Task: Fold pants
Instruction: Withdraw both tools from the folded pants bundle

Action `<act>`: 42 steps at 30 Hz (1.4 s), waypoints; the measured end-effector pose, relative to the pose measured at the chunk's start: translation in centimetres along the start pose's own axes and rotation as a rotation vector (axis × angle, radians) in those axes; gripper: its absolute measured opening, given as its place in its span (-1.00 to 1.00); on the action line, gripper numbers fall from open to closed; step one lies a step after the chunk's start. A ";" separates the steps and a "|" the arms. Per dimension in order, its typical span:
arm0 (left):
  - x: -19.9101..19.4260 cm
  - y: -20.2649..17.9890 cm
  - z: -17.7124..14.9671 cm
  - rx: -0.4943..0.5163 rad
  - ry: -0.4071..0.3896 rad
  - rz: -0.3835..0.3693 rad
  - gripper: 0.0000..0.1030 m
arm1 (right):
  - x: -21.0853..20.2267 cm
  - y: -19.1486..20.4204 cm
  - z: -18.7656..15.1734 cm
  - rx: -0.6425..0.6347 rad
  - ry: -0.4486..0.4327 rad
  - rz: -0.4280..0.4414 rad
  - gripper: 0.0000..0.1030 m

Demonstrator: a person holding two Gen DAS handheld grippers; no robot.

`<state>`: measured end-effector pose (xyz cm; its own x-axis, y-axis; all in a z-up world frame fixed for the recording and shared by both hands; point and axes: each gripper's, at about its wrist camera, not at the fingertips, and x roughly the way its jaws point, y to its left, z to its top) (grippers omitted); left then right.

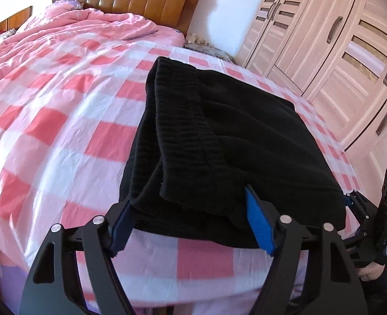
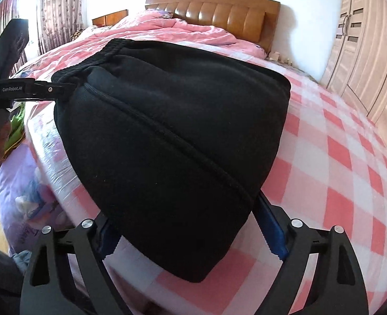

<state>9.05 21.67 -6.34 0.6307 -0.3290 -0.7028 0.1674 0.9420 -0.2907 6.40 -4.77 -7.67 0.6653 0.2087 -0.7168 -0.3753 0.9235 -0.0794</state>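
Note:
The black pants [image 1: 219,136] lie folded into a thick bundle on the pink checked bed sheet [image 1: 62,120], ribbed waistband on the left side. My left gripper [image 1: 191,210] is open with its blue-padded fingers [image 1: 259,220] spread wide; the near edge of the bundle lies between and over them. In the right wrist view the pants [image 2: 172,144] fill the middle. My right gripper [image 2: 183,236] is open too, fingers [image 2: 271,231] wide apart with the bundle's near corner lying between them. The left gripper also shows in the right wrist view [image 2: 62,89] at the waistband end.
A crumpled pink duvet [image 1: 83,29] lies by the wooden headboard [image 1: 141,0]. A pale wardrobe [image 1: 345,52] stands close along the bed's right side. Curtains [image 2: 57,10] hang at the far left. The bed's near edge is just below my grippers.

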 end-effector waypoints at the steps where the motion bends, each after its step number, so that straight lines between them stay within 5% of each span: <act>1: 0.4 -0.3 0.5 0.005 -0.002 0.002 0.43 | 0.2 -0.4 0.4 0.004 -0.002 -0.009 0.59; 6: 3.1 -1.8 3.2 0.021 -0.010 0.013 0.42 | 2.0 -3.4 2.8 0.019 -0.018 -0.071 0.58; 12: 3.4 -1.8 4.2 0.012 -0.044 0.022 0.52 | 2.0 -4.2 3.1 0.034 0.007 -0.047 0.74; 16: -0.8 -3.5 3.4 0.069 -0.191 0.141 0.70 | -1.7 -3.7 2.3 0.049 -0.068 0.007 0.85; 19: -2.8 -6.8 3.2 0.191 -0.286 0.144 0.92 | -3.1 -3.4 2.8 0.060 -0.140 0.016 0.85; 23: 0.1 -9.5 3.6 0.295 -0.230 0.197 0.93 | -1.3 -4.4 4.0 0.111 -0.148 -0.093 0.85; 27: 4.6 -8.3 3.3 0.285 -0.111 0.267 0.97 | 1.7 -5.6 3.6 0.116 -0.072 -0.083 0.90; 30: 4.5 -7.2 2.7 0.250 -0.110 0.232 0.97 | 1.6 -5.6 3.0 0.135 -0.059 -0.072 0.90; 39: -7.4 -10.5 0.6 0.288 -0.390 0.448 0.97 | -9.0 -3.1 3.1 0.143 -0.248 -0.114 0.91; 42: -10.8 -11.5 -0.8 0.242 -0.470 0.418 0.97 | -10.8 -1.9 2.6 0.165 -0.248 -0.140 0.91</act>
<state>-0.29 14.34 4.06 0.9331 0.0784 -0.3511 -0.0318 0.9901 0.1365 1.62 -7.88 2.02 0.8476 0.1297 -0.5145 -0.1734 0.9841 -0.0376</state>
